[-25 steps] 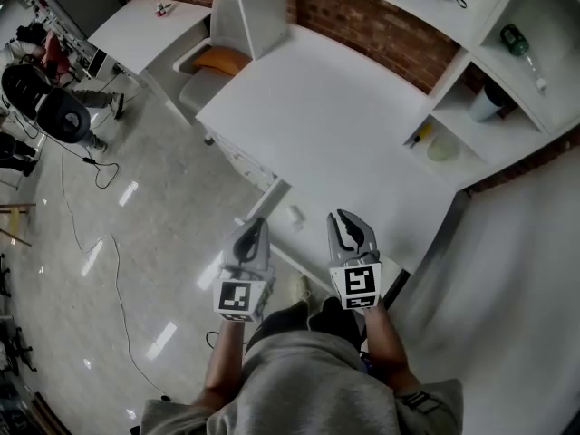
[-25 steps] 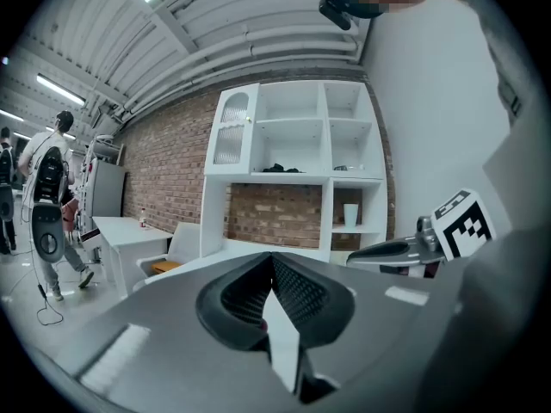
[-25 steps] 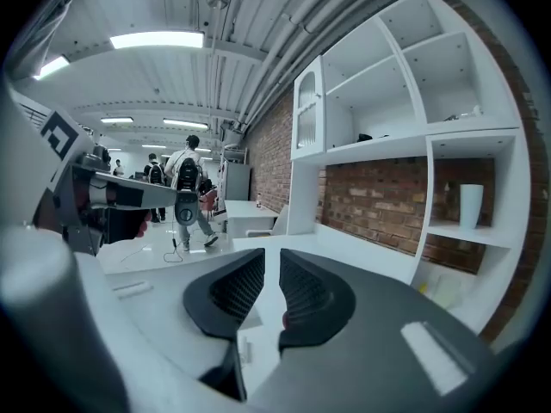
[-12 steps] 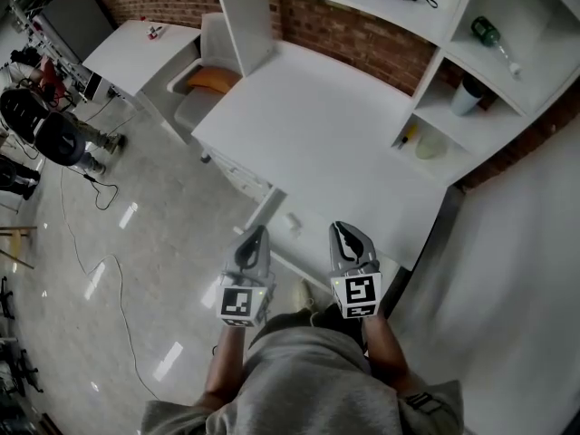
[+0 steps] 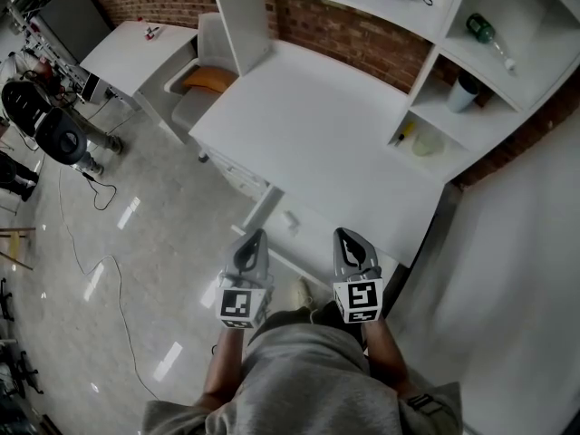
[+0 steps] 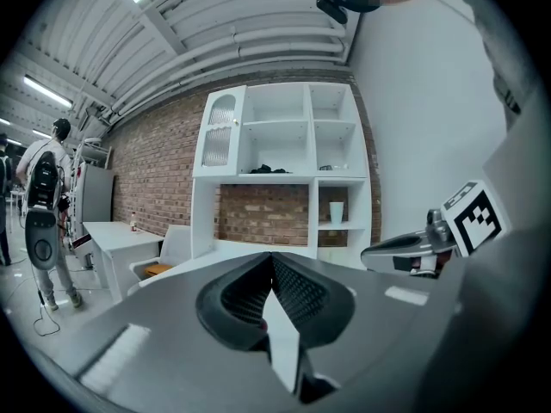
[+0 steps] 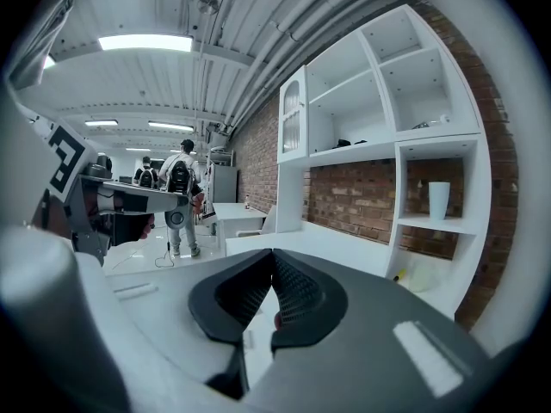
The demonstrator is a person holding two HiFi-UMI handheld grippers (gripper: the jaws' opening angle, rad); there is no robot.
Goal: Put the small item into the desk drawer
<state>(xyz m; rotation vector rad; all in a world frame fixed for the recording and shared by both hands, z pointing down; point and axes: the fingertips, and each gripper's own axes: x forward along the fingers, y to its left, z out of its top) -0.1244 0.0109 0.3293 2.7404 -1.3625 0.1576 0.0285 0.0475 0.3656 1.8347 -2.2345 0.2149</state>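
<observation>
In the head view the white desk fills the middle. Below its near edge a white drawer seems to stand pulled out. A small pale item lies in it. My left gripper and right gripper hover side by side just in front of the drawer, close to the person's body. Both are shut and hold nothing. The left gripper view shows its ribbed pads pressed together, and the right gripper view shows its pads meeting the same way.
A white shelf unit stands at the desk's right with a cup, a green bottle and a yellow thing. A chair with an orange cushion and a second desk stand at the left. A cable crosses the floor.
The right gripper's jaws have come together on nothing. Both grippers have drawn back slightly toward the person, and the view has shifted a little over the desk.
</observation>
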